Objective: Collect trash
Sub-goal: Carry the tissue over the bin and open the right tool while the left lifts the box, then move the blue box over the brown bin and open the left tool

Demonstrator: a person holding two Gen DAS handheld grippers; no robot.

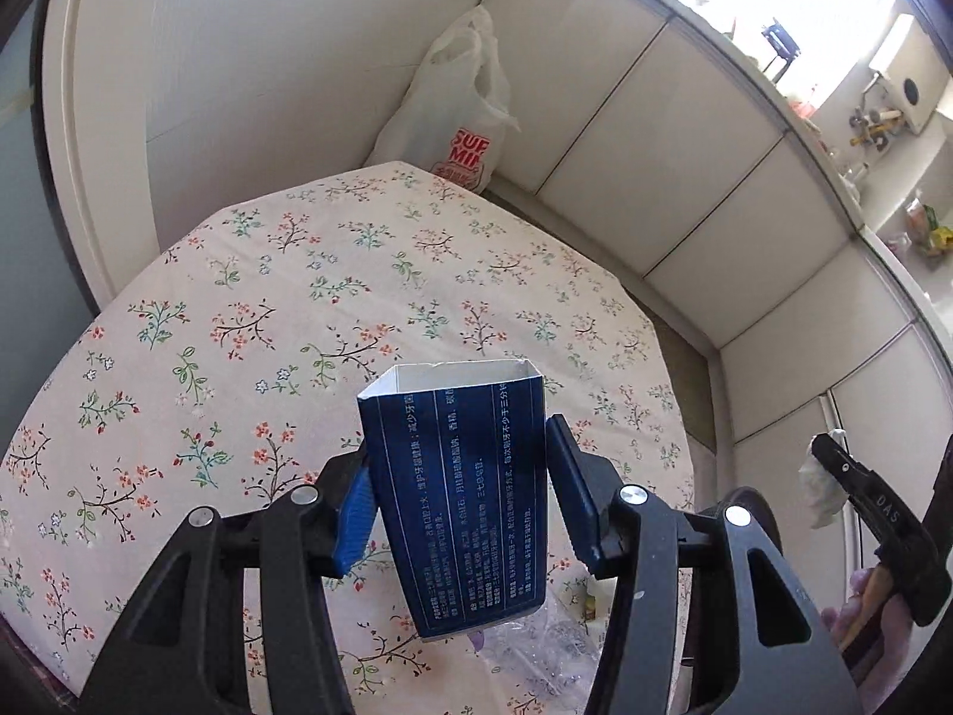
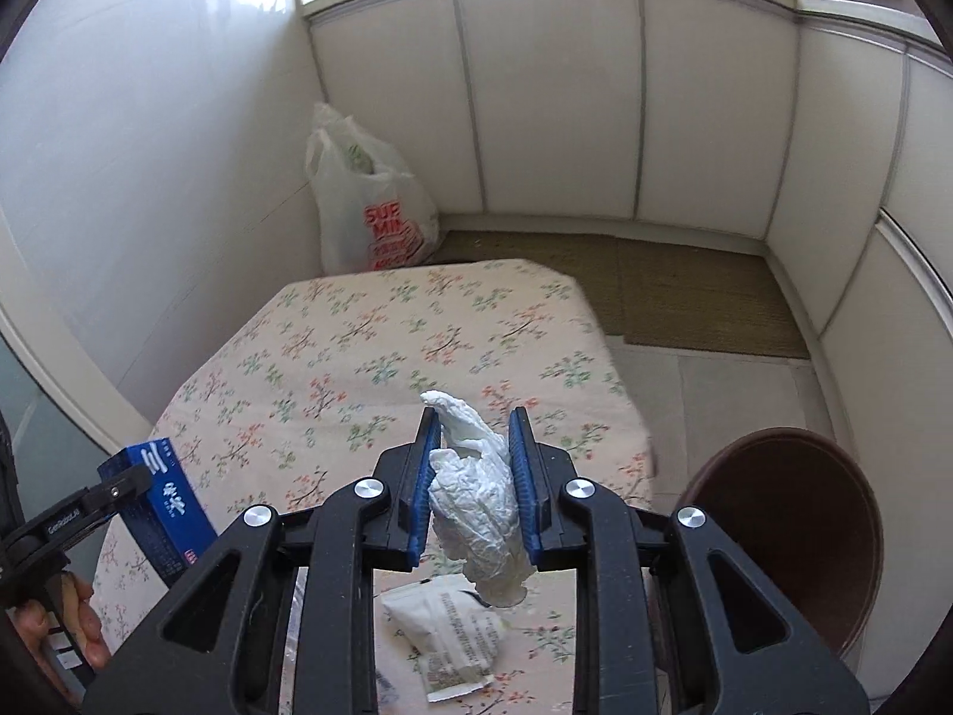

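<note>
While both hands are up off the bench (image 1: 250,274), I've got one item in each set of tongs. Left tongs (image 1: 458,494) are clamped on the dark blue carton (image 1: 461,500): it stands roughly upright between the pads, open end away from the camera, white print down its side. Left pad is pressed on the carton's edge; the right pad looks to be touching, but the angle is poor there, so I can't be sure.

Right tongs (image 2: 473,476) are closed on a crumpled white tissue (image 2: 476,488), squeezed between both blue pads, with wads sticking out above and hanging below.

Seen from the right wrist, a white printed sachet (image 2: 444,625) lies on the floral cloth directly under the tissue, with clear plastic wrap (image 1: 554,649) beside it near the bench's near edge.

White plastic shopping bag (image 2: 369,208) with red lettering stands on the floor in the corner past the far end of the bench, mouth open. Round brown stool (image 2: 786,530) sits just right of the bench
</note>
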